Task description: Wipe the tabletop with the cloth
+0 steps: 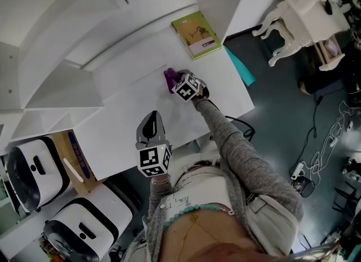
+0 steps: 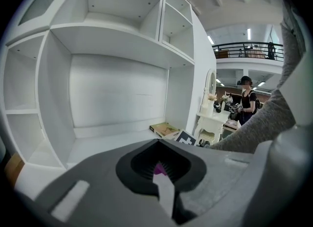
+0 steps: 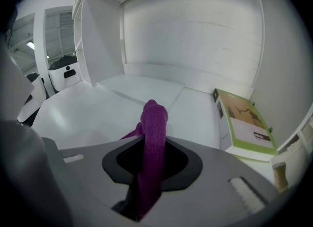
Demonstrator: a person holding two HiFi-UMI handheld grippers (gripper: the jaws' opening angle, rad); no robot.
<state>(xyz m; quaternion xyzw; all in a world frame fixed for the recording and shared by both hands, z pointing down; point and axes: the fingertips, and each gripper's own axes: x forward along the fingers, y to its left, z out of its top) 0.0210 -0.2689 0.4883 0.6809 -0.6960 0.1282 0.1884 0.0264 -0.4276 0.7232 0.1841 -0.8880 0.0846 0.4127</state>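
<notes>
White tabletop (image 1: pixel 141 114) with a green book (image 1: pixel 196 34) lying at its far right corner. The left gripper (image 1: pixel 151 116) hovers over the near edge, jaws pressed together on nothing. The right gripper (image 1: pixel 176 81) pinches the purple cloth (image 3: pixel 153 123) in a bunch over mid-table, apart from the book. A good wipe likely calls for tilting the jaws down so that more cloth lies flat, keeping the pinch firm, and stroking in overlapping passes short of the book.

The right gripper (image 1: pixel 177 81) hides most of the cloth (image 1: pixel 169 77) (book (image 1: pixel 197 34) print too small to read).
</notes>
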